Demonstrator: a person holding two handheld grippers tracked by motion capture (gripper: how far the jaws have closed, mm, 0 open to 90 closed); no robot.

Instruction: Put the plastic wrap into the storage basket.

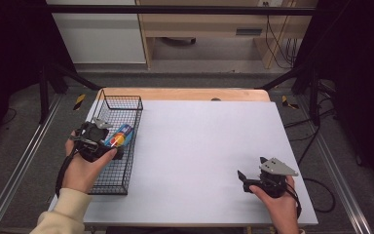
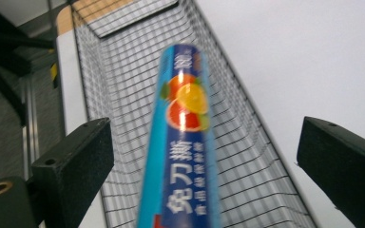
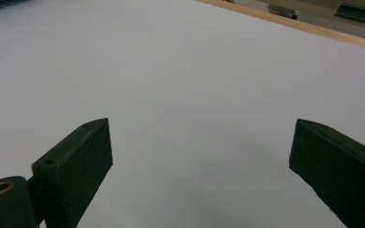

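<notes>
While its jaws stand wide apart, left tool (image 2: 204, 156) frames but does not touch the long blue printed wrap box (image 2: 183, 142), box lying in the black wire basket (image 2: 123, 61), right tool (image 1: 253, 175) wide open over white counter (image 1: 209, 141).

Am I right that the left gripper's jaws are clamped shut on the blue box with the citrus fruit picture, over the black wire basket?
Not quite: the left gripper is open. In the left gripper view its jaws stand well apart on either side of the blue box with the citrus fruit picture, with clear gaps and no pad touching it. The rest holds: the box is over the black wire basket.
</notes>
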